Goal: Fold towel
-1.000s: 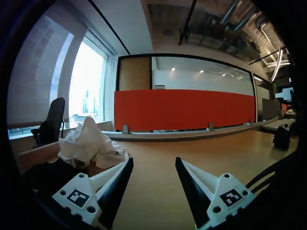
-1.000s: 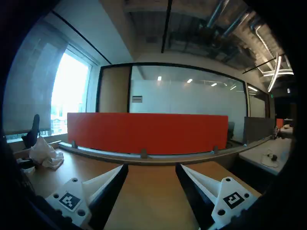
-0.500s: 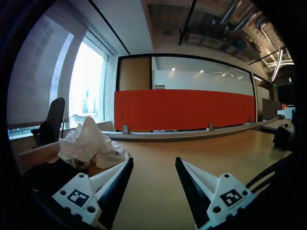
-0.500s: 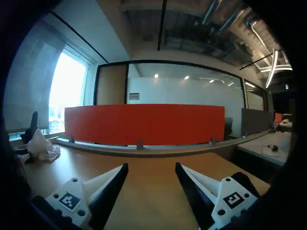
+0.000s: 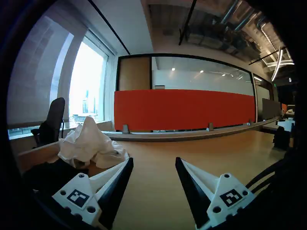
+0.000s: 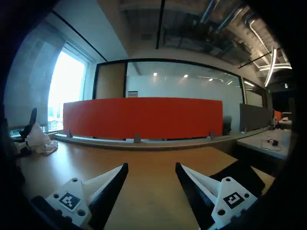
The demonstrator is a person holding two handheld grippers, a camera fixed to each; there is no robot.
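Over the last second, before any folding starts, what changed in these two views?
The right gripper shifted: in its view the red partition and the crumpled towel rose in the frame, more of the desk shows, and a flat black object came in at lower right. Nothing was grasped or released. The left gripper stayed put near the towel, and both grippers stayed open and empty.

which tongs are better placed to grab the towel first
Left. The crumpled white towel lies just beyond the open left tongs. In the right gripper view it sits far off to the left of the open right tongs.
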